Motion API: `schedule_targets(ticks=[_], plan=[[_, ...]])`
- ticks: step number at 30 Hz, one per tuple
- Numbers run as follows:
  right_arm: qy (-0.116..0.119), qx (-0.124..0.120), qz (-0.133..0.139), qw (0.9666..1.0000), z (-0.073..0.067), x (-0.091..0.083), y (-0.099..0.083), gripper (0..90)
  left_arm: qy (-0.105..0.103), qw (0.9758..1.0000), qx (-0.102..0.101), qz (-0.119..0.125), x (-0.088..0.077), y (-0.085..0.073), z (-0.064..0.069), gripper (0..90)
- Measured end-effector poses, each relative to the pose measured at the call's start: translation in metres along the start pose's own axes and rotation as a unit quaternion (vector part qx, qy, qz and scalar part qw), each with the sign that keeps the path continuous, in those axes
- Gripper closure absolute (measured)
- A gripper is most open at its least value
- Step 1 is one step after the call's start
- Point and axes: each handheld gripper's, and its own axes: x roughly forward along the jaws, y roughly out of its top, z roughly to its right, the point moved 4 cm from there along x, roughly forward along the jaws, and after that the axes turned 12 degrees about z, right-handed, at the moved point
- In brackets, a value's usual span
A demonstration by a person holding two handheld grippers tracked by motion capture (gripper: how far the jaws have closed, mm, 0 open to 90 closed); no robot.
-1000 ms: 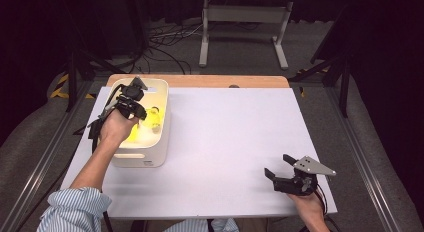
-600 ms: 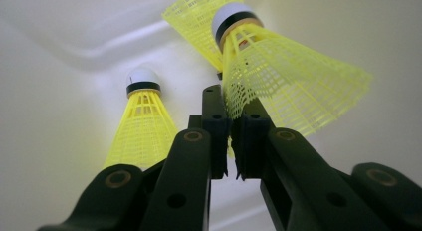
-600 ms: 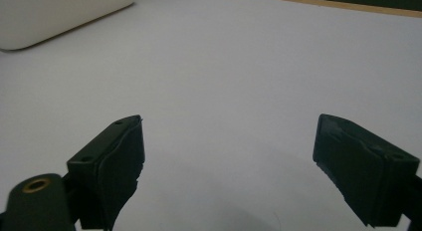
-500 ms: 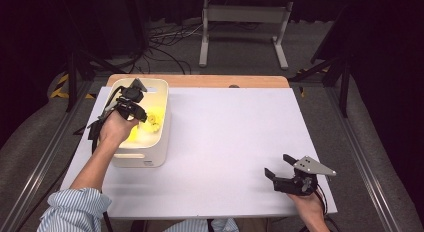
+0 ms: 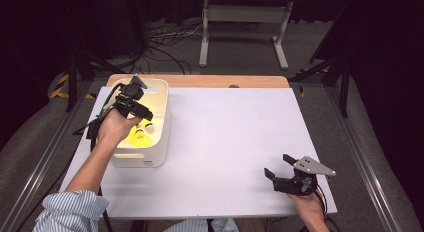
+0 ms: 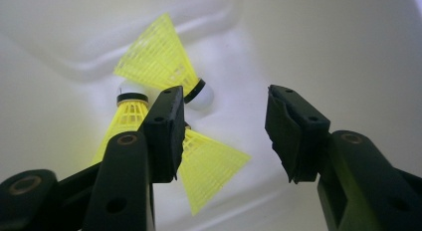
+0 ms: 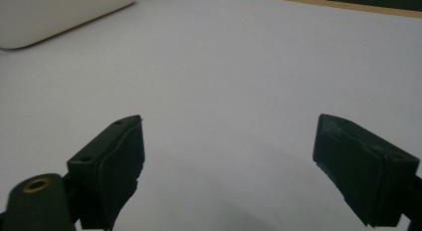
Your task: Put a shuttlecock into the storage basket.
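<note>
Item: three shuttlecocks [image 6: 149,71] lay in your bin [image 5: 159,142] at 9 o'clock; left gripper [image 6: 224,126] fingers just spread, empty; right gripper [image 7: 229,166] spread, idle; desk [image 5: 230,137] bare

The table [image 5: 235,142] is brightly lit from above, the surroundings dark; the bin [image 5: 162,117] glows washed-out; close jaws look soft; faint shadows.

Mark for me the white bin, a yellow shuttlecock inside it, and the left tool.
white bin [image 5: 137,159]: high view, on its near outer wall.
yellow shuttlecock [image 6: 157,61]: left gripper view, on the upper one's mesh skirt.
left tool [image 6: 224,136]: left gripper view, midway between its open fingertips.
</note>
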Motion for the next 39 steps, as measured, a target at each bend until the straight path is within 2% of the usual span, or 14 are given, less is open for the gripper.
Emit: schedule_targets(ticks=[8, 26, 30, 39], plan=[[0.001, 0.000, 0.000, 1.0000, 0.000, 0.000, 0.000, 13.3, -0.004, 0.9999, 0.011, 0.011, -0.009, 0.007, 0.006, 45.8], [0.000, 0.000, 0.000, 1.0000, 0.000, 0.000, 0.000, 13.3, 0.003, 0.9995, -0.007, 0.029, -0.027, 0.008, -0.008, 43.9], [0.000, 0.000, 0.000, 1.0000, 0.000, 0.000, 0.000, 13.4, 0.006, 0.9995, -0.004, 0.029, -0.029, 0.007, -0.009, 44.1], [0.000, -0.001, 0.000, 1.0000, 0.000, 0.000, 0.000, 13.3, 0.013, 0.9993, -0.012, 0.032, -0.036, 0.004, -0.020, 44.6]])
